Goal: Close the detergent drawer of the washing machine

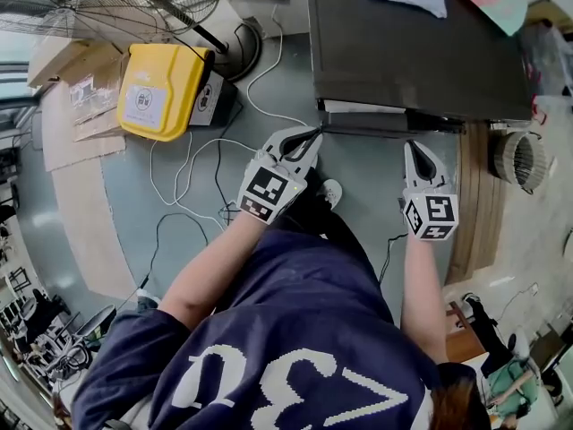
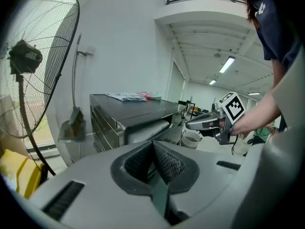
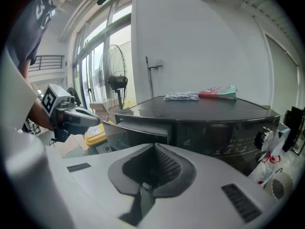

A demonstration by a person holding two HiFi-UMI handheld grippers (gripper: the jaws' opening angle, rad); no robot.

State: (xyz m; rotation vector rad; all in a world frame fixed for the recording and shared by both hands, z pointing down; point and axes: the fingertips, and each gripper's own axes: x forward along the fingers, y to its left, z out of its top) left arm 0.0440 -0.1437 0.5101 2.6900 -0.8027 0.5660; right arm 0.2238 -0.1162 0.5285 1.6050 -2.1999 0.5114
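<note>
we found the detergent drawer (image 3: 143, 129) still standing out from the washing machine (image 1: 403, 52), at the left end of its front, so the task was not done. the left hand-held gripper (image 1: 309, 139) had its jaws together on nothing, tip just beside the drawer front; we could not confirm contact. the right hand-held gripper (image 1: 414, 150), likewise closed and empty, hung near the front panel. in our judgement the whole push home remained.
</note>
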